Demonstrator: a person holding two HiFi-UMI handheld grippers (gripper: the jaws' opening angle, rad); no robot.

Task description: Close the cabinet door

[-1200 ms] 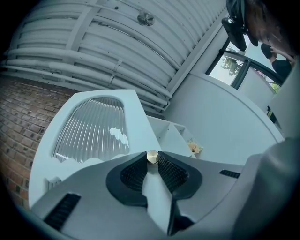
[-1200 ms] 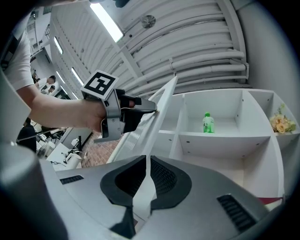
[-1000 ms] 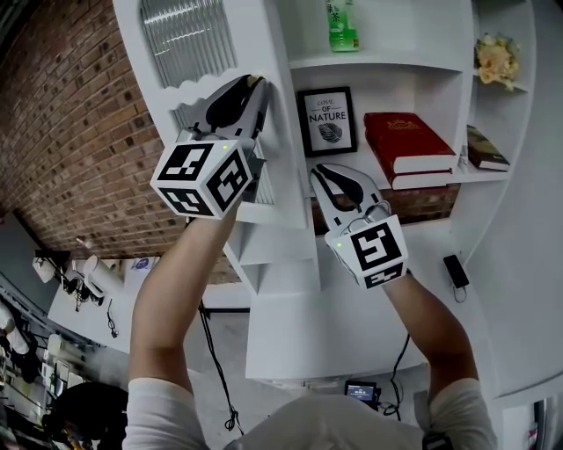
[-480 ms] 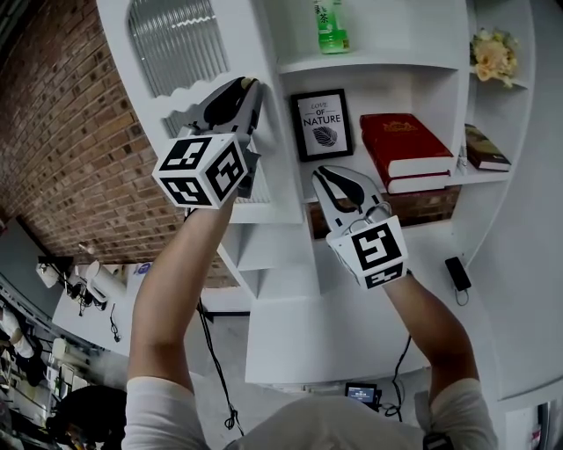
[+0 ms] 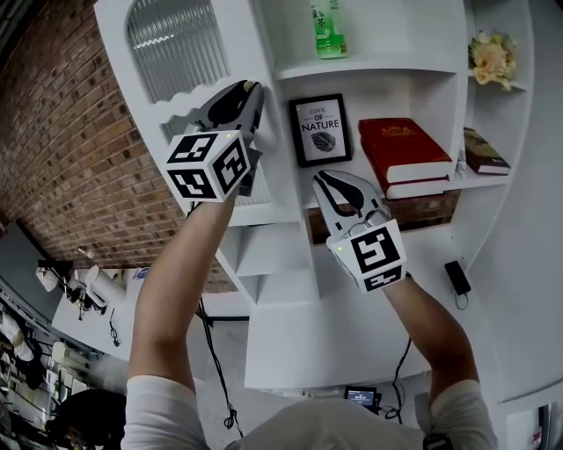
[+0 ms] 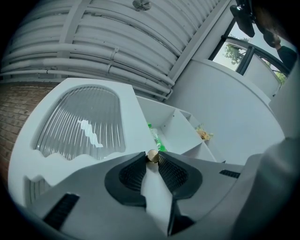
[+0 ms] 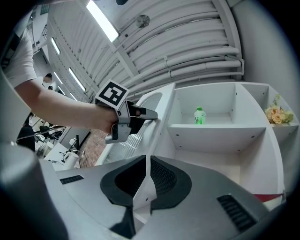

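door: my cabinet door (image 5: pixel 251 53) stands at the left of the open shelves, not shut over them; it has a white painted frame, smooth and matte.
pane: an arched pane of ribbed glass (image 5: pixel 171 39) fills the upper part, with fine straight flutes and a wavy white rail along the pane's lower edge.
knob: a small round brass-coloured knob (image 6: pixel 153 156) sits on the door's plain white edge strip.
left claw: my left gripper (image 5: pixel 252 90) is clenched on that knob, its dark cross-hatched pads pinching it from both sides at the very tips.
right claw: my right gripper (image 5: pixel 324 179) is closed to a thin slit with nothing in it, held in front of the middle shelf, apart from the door.
shelves: flat white boards, with a curved outer wall on the right.
contents: a green bottle (image 5: pixel 324 26) stands upright on the top shelf; a black-framed print (image 5: pixel 320 129) stands on the shelf below, a red hardback book (image 5: pixel 405 149) lying flat beside it; pale flowers (image 5: pixel 491 57) sit in the side niche.
wall: a rough red brick wall (image 5: pixel 62 149) is left of the door.
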